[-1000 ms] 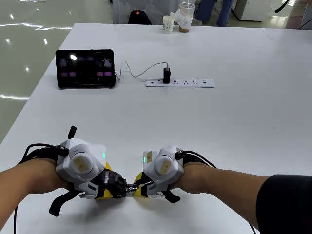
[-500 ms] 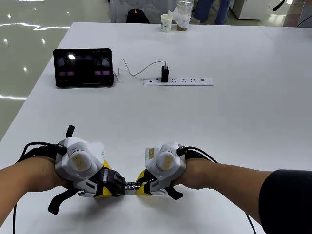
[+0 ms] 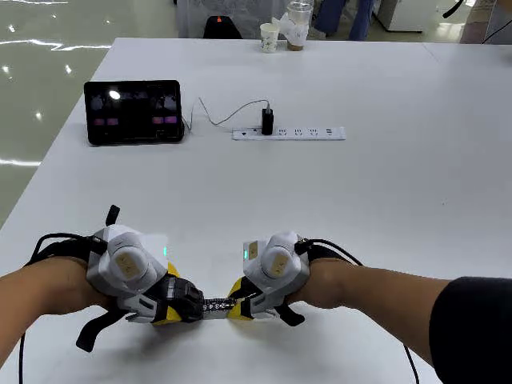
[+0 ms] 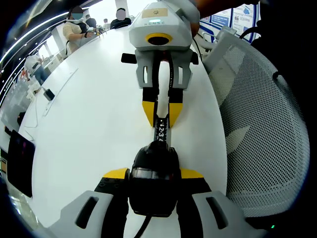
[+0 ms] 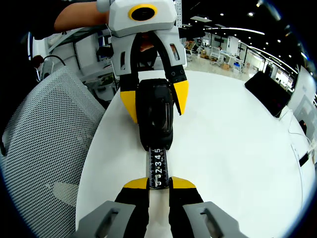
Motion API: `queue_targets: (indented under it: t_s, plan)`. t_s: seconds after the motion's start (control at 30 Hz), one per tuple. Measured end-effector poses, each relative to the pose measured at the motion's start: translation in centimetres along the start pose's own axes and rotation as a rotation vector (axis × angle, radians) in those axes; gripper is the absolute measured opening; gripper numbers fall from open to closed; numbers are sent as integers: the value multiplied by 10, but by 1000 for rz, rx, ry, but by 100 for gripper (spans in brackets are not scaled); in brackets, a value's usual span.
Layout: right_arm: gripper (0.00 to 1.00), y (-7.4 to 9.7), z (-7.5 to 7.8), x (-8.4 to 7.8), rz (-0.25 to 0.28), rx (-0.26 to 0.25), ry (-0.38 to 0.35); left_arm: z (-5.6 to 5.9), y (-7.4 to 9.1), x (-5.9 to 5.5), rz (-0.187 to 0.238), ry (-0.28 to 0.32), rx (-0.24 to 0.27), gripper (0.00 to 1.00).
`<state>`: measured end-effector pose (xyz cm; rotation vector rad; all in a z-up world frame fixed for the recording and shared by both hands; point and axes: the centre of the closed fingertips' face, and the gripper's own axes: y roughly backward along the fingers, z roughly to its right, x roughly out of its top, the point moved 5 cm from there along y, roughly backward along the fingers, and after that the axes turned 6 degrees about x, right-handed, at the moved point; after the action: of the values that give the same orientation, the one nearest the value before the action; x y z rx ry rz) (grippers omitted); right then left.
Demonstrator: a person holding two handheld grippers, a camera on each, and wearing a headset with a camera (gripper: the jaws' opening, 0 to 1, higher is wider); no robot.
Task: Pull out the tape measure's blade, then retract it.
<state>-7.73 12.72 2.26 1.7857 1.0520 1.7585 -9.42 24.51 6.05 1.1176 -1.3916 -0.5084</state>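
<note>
Left gripper [image 3: 170,309]: its jaws are clamped around the black tape measure case [image 4: 153,186], which is held at the near edge of the white table [image 3: 336,208].
Right gripper [image 5: 158,184]: its jaws are pressed together on the end of the blade [image 5: 158,166].
Blade: a short length, printed with numerals, is stretched from the case to the right gripper.
Grippers: they are pointed at each other, near but apart.
Farther back: a dark tablet [image 3: 134,110] and a power strip [image 3: 300,133] are seen on the table.
Table edge: a mesh chair [image 4: 257,124] is seen beside it.

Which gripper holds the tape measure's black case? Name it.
The left gripper: its jaws clamp the black case, while the right gripper pinches the numbered blade.
</note>
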Motion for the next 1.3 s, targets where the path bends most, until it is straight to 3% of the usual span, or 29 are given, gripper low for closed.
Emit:
queue_targets:
  t_s: [1.3]
  plan:
    - [11, 12, -2, -14, -5, -14, -16, 1, 1, 0, 11, 1, 4, 31]
